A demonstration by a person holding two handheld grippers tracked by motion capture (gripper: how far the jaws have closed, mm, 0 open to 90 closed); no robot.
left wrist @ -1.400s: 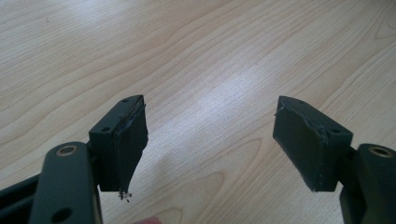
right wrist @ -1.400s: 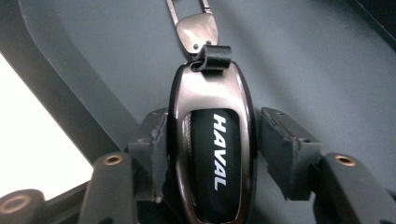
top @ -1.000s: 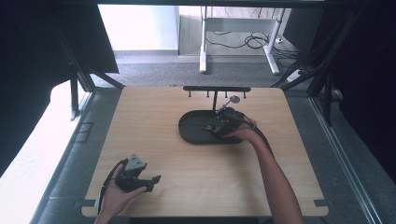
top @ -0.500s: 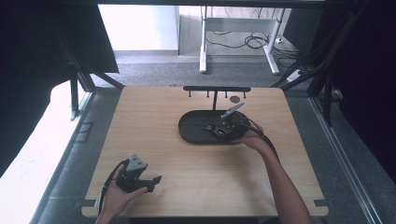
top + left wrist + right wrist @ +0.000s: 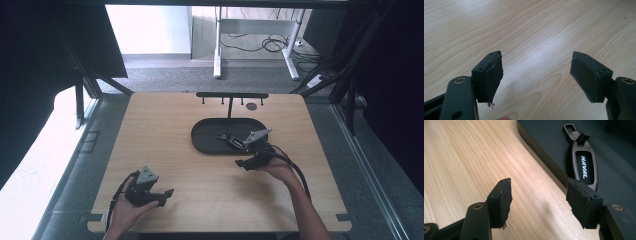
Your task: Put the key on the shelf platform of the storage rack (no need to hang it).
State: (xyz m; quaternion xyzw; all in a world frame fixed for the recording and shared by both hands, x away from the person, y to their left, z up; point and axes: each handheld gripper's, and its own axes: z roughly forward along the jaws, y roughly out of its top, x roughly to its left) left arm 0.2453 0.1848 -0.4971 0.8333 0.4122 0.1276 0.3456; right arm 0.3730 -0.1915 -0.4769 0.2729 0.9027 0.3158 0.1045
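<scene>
My left gripper rests low at the near-left of the table, jaws wide apart with nothing but bare wood between them. Further right, the black tray sits mid-table in front of a small hook rack. In the tray lies the key fob, flat, its clip pointing away from me. My right gripper hovers just outside the tray's near rim, jaws spread and empty. The fob looks small, light, rigid and glossy, likely slippery; I'd pinch across its narrow sides, mid-body.
</scene>
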